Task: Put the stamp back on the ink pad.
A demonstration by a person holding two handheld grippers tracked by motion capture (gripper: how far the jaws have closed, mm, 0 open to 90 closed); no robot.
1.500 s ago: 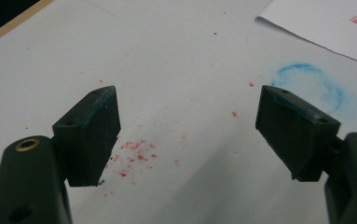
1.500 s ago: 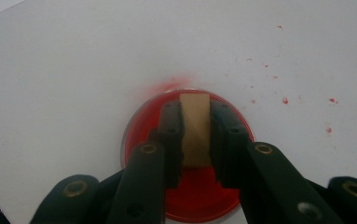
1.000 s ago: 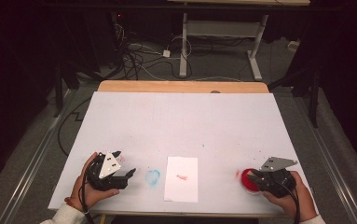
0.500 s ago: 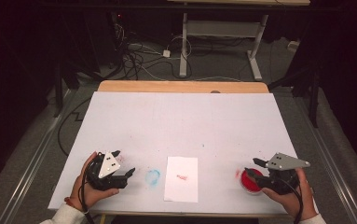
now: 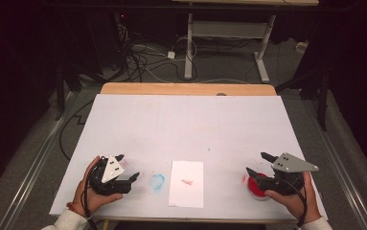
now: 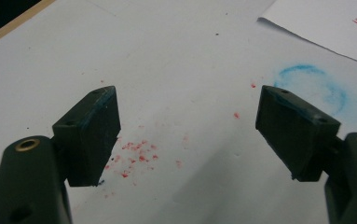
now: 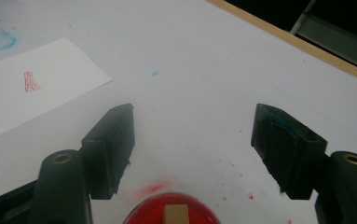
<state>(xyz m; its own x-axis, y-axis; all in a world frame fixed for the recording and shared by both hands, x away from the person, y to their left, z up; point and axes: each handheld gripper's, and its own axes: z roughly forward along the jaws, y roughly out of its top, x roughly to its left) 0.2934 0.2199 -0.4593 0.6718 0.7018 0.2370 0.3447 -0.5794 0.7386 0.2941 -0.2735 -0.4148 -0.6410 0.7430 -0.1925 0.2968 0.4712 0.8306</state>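
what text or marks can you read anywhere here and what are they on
No text can be read.
Red stamp mark on the white paper sheet: shaped like lettering, too small and blurred to read in the high view; cut off at the edge in the left gripper view; blurred in the right gripper view.
Red ink pad: no label visible.

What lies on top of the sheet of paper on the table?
The sheet of paper carries one small red stamp mark; nothing else rests on it. What lies under the sheet is covered and cannot be seen.
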